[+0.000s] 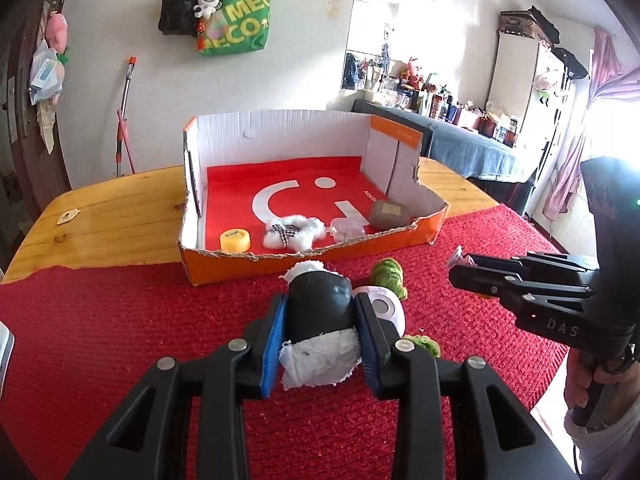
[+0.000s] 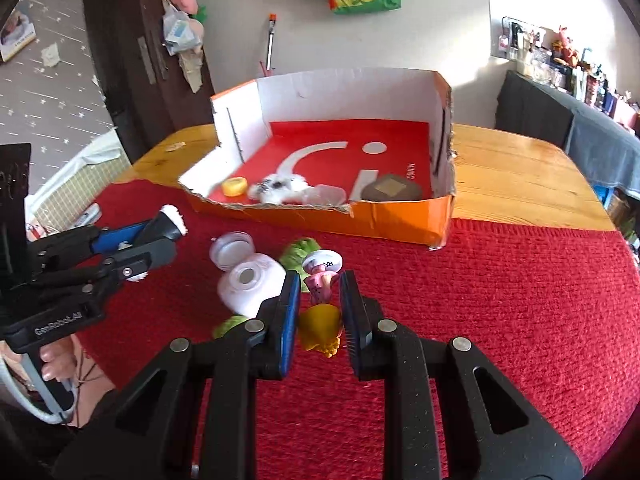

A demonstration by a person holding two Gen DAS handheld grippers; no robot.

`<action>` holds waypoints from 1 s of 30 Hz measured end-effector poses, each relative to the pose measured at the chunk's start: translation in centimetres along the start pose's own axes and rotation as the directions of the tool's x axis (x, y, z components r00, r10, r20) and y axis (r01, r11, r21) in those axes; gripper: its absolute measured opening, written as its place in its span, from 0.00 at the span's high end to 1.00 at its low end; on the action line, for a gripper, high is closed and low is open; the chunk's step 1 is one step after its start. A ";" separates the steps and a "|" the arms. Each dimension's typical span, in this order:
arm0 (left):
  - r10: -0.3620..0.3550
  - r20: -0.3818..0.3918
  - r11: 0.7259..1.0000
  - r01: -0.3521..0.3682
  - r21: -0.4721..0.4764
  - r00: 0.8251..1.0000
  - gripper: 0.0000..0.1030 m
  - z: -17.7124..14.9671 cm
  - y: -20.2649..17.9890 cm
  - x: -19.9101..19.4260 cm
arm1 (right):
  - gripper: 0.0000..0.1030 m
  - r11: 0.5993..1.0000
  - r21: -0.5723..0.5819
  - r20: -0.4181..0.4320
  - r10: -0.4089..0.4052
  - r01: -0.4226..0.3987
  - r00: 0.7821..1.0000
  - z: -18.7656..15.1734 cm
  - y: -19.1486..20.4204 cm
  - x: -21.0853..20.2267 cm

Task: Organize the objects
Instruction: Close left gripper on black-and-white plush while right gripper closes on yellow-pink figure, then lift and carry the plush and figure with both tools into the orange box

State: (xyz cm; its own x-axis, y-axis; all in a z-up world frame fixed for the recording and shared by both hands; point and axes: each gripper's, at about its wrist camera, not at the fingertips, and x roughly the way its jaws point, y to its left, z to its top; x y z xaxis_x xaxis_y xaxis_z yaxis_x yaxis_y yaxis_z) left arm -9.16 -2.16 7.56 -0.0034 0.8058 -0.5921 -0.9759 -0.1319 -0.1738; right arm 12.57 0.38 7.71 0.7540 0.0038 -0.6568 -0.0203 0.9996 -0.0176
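Left gripper [image 1: 320,312] is clamped on a black roll [image 1: 318,306], just before the orange box [image 1: 312,258]. Right gripper [image 2: 320,300] pinches a pink figurine [image 2: 320,280] there too.

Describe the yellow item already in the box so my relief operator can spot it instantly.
Find the orange cardboard box at the far edge of the red mat. Along its torn front wall sits a row of items, and the yellow cap is at the left end, beside the white fluffy toy. It is the only yellow, round, flat-topped piece in the box.
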 end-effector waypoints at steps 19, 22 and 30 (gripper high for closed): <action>-0.034 0.001 0.999 0.034 0.018 0.999 0.66 4.4 0.5 1.4 | 0.81 0.999 -0.009 0.018 0.042 -0.042 0.999 5.2 0.8 0.4; -0.013 -0.015 1.000 0.013 0.020 1.000 0.66 7.3 1.2 3.4 | 0.81 0.999 0.007 -0.006 0.044 -0.044 0.999 7.7 0.1 2.2; 0.054 -0.145 0.998 -0.055 -0.001 0.988 0.66 11.5 3.7 10.2 | 0.81 0.998 0.063 -0.162 -0.021 0.031 0.987 13.0 -2.6 9.8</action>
State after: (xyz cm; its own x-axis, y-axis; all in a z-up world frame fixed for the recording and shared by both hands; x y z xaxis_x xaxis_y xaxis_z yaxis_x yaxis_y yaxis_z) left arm -15.29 12.23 9.89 -0.0247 0.7055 -0.7083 -0.9739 -0.1769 -0.1422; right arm 28.62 -1.84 11.12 0.6382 -0.0215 -0.7696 0.0450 0.9989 0.0094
